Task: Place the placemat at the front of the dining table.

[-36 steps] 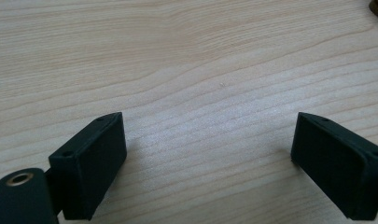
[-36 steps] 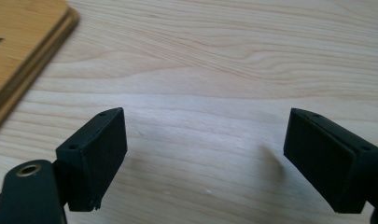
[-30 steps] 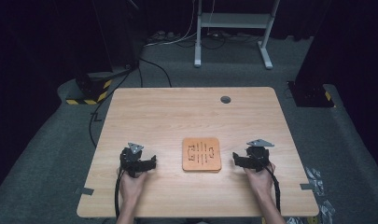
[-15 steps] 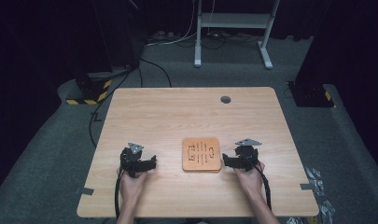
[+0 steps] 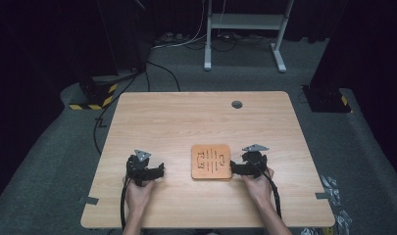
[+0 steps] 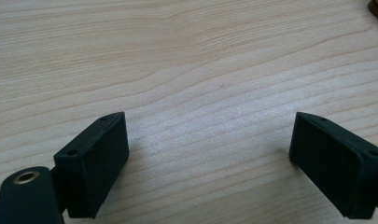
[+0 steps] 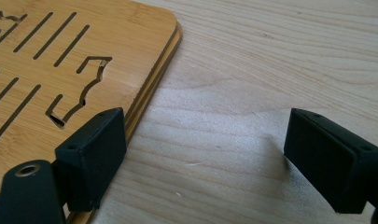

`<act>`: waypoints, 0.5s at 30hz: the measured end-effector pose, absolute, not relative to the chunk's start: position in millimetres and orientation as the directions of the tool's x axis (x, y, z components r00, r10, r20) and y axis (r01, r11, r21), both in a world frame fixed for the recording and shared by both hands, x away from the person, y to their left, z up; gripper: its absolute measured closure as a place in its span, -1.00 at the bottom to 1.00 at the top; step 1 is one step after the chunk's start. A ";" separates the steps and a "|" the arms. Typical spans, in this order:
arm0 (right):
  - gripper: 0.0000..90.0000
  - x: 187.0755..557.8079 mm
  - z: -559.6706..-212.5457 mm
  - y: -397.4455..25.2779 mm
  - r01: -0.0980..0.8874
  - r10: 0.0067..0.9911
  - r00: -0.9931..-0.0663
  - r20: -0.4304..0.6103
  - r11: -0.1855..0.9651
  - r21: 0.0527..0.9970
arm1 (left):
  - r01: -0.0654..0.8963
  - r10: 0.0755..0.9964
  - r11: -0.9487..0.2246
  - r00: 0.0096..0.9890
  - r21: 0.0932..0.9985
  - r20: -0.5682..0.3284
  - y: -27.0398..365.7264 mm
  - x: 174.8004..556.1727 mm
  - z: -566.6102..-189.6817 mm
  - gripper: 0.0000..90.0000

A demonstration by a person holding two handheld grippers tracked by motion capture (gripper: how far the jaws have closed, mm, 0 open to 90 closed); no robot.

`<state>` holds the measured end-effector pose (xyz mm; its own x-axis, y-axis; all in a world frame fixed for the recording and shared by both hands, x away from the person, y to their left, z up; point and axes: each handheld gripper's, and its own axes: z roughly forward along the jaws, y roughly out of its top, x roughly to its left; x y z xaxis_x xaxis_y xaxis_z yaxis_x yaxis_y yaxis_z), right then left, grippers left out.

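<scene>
wooden table [image 5: 186, 117], one bamboo board [image 5: 211, 161], two gripper units, left gripper [image 6: 210, 154] and right gripper [image 7: 205, 154], jaws apart, perhaps grazing it.

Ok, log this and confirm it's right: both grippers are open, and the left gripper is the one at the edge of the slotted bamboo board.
One thing is wrong: the right gripper is at the slotted bamboo board, one jaw over its corner in the right gripper view. The left gripper sits apart from it, over bare table. Both are open, as you said.
</scene>
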<state>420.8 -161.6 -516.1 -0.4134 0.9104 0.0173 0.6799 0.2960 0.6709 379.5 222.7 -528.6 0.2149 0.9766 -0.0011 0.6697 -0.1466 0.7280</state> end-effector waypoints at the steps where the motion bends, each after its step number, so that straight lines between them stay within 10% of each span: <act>1: -0.71 420.7 -515.5 -160.8 0.683 0.911 -0.412 0.023 0.292 0.670 | 0.670 0.977 -0.147 0.215 0.728 -0.001 222.6 379.4 -528.6 -0.73; 15: -0.71 423.2 -515.1 -152.5 0.676 0.902 -0.432 0.025 0.305 0.671 | 0.669 0.977 -0.145 0.213 0.729 -0.001 222.3 379.2 -528.5 -0.73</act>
<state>423.2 -152.5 -515.1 -0.4320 0.9015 0.0251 0.6761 0.3053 0.6705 379.2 222.3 -528.5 0.2135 0.9769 -0.0011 0.6693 -0.1454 0.7286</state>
